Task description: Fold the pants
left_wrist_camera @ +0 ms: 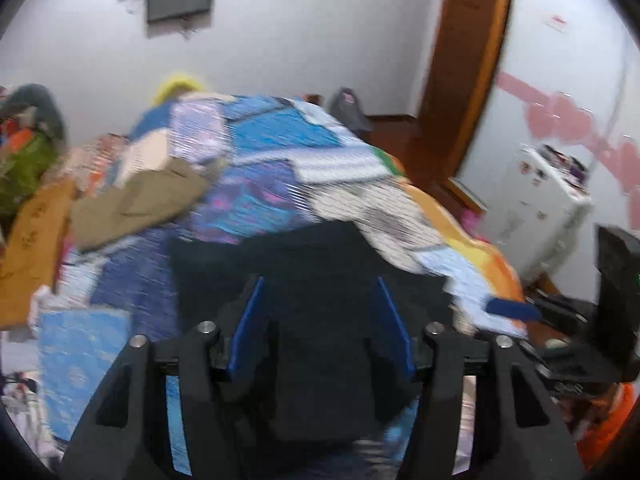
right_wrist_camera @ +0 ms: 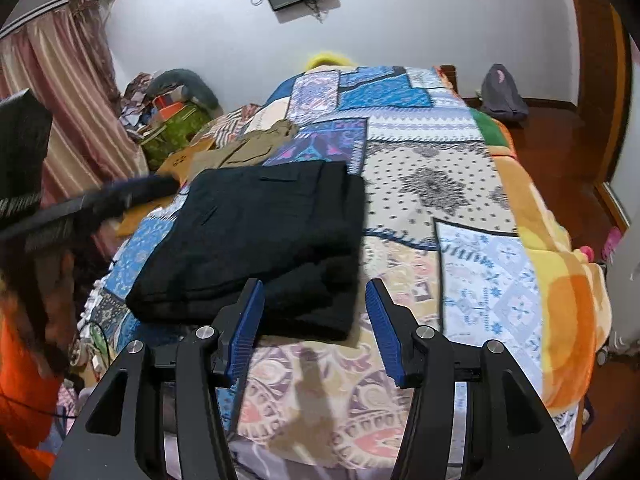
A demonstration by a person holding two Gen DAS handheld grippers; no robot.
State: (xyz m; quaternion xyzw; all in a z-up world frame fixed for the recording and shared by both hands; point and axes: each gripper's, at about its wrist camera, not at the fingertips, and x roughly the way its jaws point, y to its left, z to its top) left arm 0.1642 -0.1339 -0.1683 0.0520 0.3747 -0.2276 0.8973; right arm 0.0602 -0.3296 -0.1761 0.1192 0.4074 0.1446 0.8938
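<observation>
Black pants [right_wrist_camera: 260, 240] lie folded in a flat rectangle on the patchwork bedspread [right_wrist_camera: 440, 200]. My right gripper [right_wrist_camera: 314, 292] is open and empty, hovering just above the near edge of the pants. My left gripper [left_wrist_camera: 318, 292] is open above the same black pants [left_wrist_camera: 312, 264]; that view is motion-blurred. The left gripper also shows blurred in the right wrist view [right_wrist_camera: 132, 196], by the left side of the pants. The right gripper shows in the left wrist view [left_wrist_camera: 516, 310] at the right of the pants.
Folded khaki pants [right_wrist_camera: 252, 144] lie farther up the bed, beside a cardboard box [right_wrist_camera: 180, 160]. Clutter and a curtain [right_wrist_camera: 72, 120] stand left of the bed. A wooden floor [right_wrist_camera: 560, 152] and a white cabinet [left_wrist_camera: 540, 208] are to the right.
</observation>
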